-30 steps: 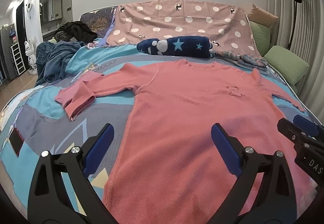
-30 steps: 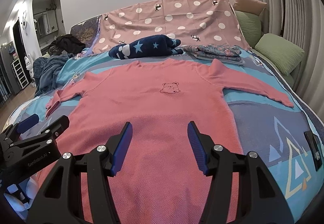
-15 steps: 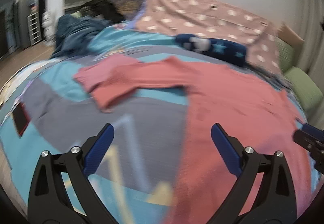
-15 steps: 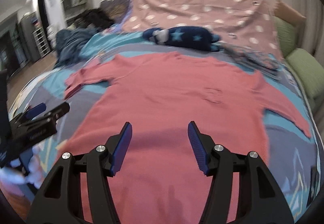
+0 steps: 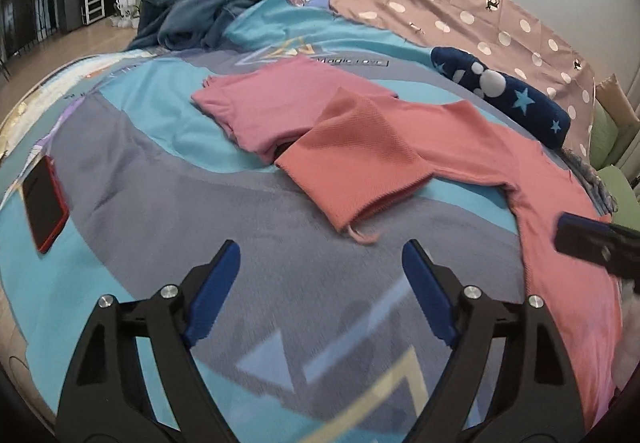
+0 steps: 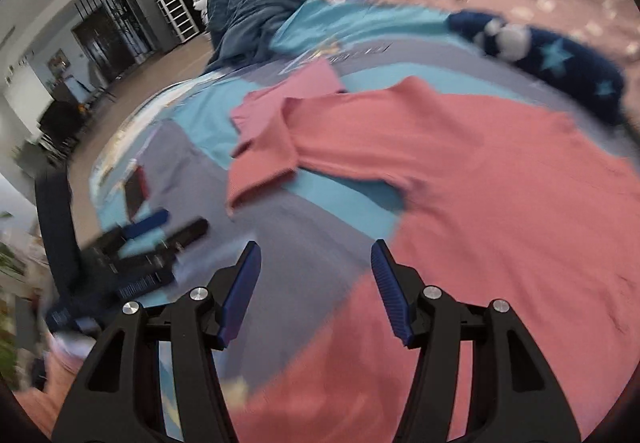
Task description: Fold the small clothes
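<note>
A coral-pink long-sleeved shirt (image 5: 532, 179) (image 6: 500, 183) lies flat on the bed, its left sleeve cuff (image 5: 356, 171) (image 6: 260, 167) resting over a lighter pink garment (image 5: 276, 103) (image 6: 296, 87). My left gripper (image 5: 320, 259) hovers over bare bedspread just short of that cuff; its jaws are closing with nothing between them. My right gripper (image 6: 316, 255) is open and empty above the shirt's left hem edge. Each gripper shows in the other's view: the right one (image 5: 592, 239) at the right edge, the left one (image 6: 160, 227) blurred at the lower left.
A red-cased phone (image 5: 44, 199) (image 6: 134, 191) lies on the blue and grey bedspread (image 5: 168, 179) at the left. A navy star-patterned roll (image 5: 504, 99) (image 6: 548, 59), a dotted pink cloth (image 5: 460, 15) and a heap of dark clothes (image 5: 208, 11) lie farther back.
Both grippers have swung left from the shirt's body towards its left sleeve. The left gripper's jaws have narrowed a little. The shirt has not moved.
</note>
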### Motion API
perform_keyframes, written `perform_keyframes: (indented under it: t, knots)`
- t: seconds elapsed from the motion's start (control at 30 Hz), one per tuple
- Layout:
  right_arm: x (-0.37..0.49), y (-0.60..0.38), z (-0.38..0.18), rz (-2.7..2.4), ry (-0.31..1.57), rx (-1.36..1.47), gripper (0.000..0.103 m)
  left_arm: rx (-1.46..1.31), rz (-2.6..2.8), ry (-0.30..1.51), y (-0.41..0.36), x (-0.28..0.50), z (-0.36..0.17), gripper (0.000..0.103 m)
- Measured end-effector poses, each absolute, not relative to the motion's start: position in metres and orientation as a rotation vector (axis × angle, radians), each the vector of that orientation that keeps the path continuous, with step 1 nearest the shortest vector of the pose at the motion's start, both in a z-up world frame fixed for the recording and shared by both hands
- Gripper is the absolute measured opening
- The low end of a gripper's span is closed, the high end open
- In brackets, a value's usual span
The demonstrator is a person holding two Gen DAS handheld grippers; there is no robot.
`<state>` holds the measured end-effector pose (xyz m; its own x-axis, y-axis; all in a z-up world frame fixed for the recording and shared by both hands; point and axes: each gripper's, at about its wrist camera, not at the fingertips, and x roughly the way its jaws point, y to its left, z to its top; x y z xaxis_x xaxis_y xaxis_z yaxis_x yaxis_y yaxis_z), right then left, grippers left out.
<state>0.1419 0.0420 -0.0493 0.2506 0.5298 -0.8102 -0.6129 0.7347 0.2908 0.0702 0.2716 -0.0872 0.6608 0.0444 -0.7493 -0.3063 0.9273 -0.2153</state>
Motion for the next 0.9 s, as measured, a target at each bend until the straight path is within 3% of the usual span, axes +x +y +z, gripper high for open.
perform_keyframes:
  t: [0.47,0.57,0.63,0.67,0.7,0.73,0.9]
  knots:
    - [0.208,0.118,-0.096,0.845,1.311,0.025,0.059,-0.784,-0.011,0.871,0.315,0.112,-0.129,0.079]
    - [0.211,0.119,-0.1,0.857,1.331,0.06,0.053,-0.854,-0.018,0.874,0.323,0.118,-0.139,0.067]
    - [0.213,0.124,-0.103,0.862,1.331,0.057,0.045,-0.873,-0.028,0.871,0.326,0.122,-0.14,0.046]
    - [0.215,0.128,-0.106,0.865,1.333,0.058,0.032,-0.884,-0.045,0.874,0.326,0.124,-0.141,0.036]
    - [0.215,0.131,-0.108,0.871,1.34,0.059,0.022,-0.897,-0.058,0.878,0.327,0.127,-0.143,0.018]
    - [0.216,0.133,-0.111,0.875,1.348,0.055,0.004,-0.921,-0.076,0.887,0.326,0.13,-0.145,0.005]
    - [0.212,0.123,-0.087,0.872,1.263,0.034,0.004,-0.903,-0.112,0.832,0.313,0.126,-0.117,0.005]
